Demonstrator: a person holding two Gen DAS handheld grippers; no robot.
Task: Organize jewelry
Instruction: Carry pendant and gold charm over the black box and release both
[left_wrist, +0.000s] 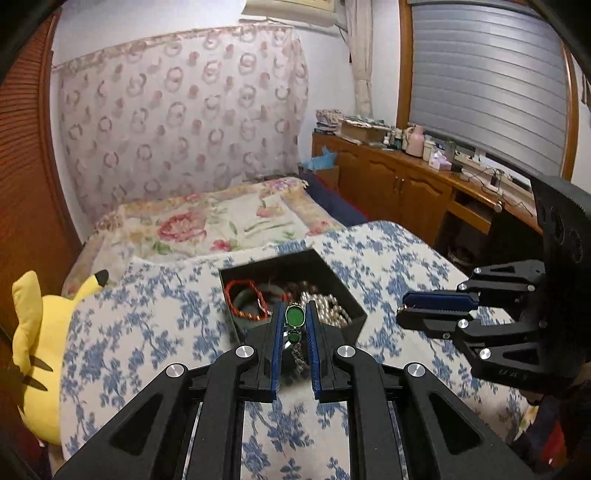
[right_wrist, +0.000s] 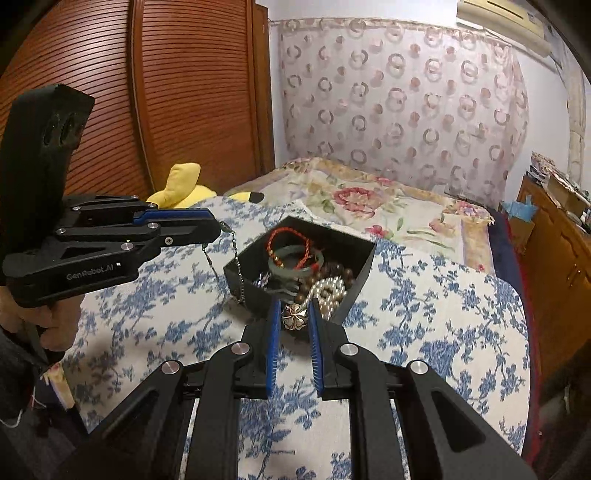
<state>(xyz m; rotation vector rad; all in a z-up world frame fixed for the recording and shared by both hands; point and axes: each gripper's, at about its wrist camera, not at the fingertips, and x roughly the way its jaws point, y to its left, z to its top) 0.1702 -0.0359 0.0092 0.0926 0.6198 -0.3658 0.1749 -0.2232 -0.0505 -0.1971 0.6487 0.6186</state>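
The left gripper (left_wrist: 295, 321) is pinching a green oval-stoned chain (left_wrist: 294, 316); the right gripper (right_wrist: 294, 314) is clamping a metal flower charm (right_wrist: 294, 316) (petals glinting) near the black box (right_wrist: 347, 240).

A box (right_wrist: 295, 291) sits on the bed (right_wrist: 443, 295), with bangle (right_wrist: 295, 260), beads (right_wrist: 332, 291) and cord (right_wrist: 291, 240) inside. A plush (left_wrist: 40, 354) lies to its left, pillows (left_wrist: 207, 225) behind.
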